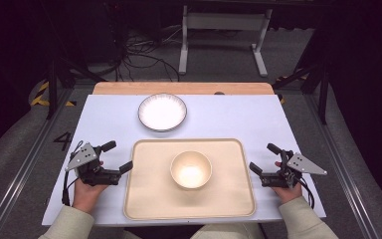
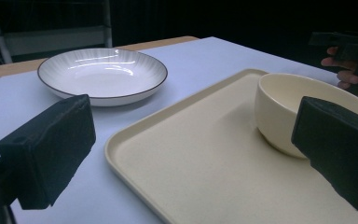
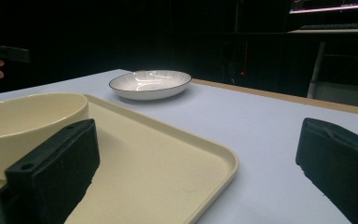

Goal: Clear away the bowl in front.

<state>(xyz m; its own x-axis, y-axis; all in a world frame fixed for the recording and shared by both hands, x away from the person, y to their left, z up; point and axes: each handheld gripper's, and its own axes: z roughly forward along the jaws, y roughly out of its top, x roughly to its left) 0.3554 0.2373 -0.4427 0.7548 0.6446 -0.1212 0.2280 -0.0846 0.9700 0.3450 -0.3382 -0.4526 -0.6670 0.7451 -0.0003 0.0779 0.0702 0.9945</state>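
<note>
The left gripper (image 1: 119, 156) sits at the left edge of the tray (image 1: 144, 199), jaws spread wide with nothing between them. The right gripper (image 1: 263, 158) waits at the tray's right edge, jaws spread wide and empty too. The tray lies flat on the surface (image 1: 229, 119), close to the person. The cream bowl (image 1: 191, 170) stands in the middle of the tray. To lift the tray well, I think each gripper should slide over the rim, pinch it firmly, and rise together so the bowl stays put. Farther back sits the white plate (image 1: 162, 112), apart from the tray.
</note>
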